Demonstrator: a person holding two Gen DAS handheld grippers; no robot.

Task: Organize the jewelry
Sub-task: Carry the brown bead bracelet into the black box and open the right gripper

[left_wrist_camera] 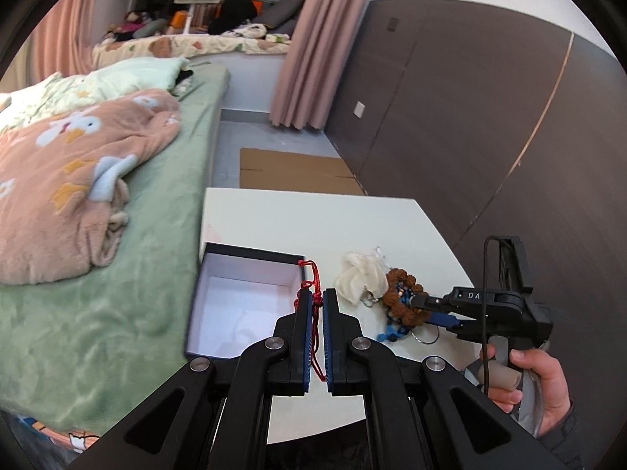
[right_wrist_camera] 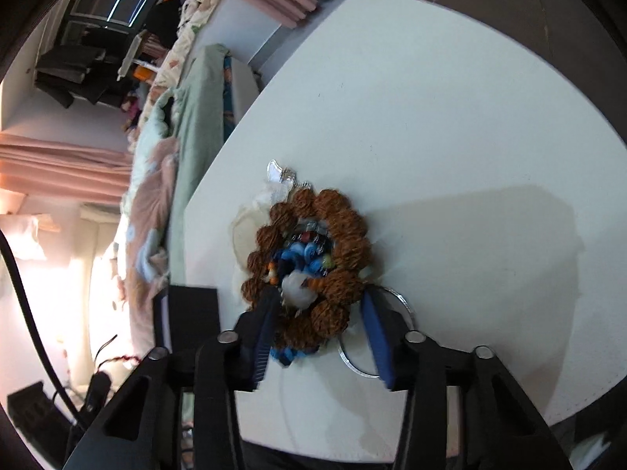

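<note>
Both wrist views look steeply down, close over the white table, sharing the brown bead bracelet.

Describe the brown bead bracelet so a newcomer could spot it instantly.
On the white table, right of the open box, sits a small jewelry heap. The bracelet is the ring of big, wrinkled brown seed beads circling blue beads, beside a cream cloth; nothing else there is brown.

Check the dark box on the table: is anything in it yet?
Seemingly empty: the box is open, showing only bare white floor, though its near part is hidden. The red cord is in the left gripper.
</note>
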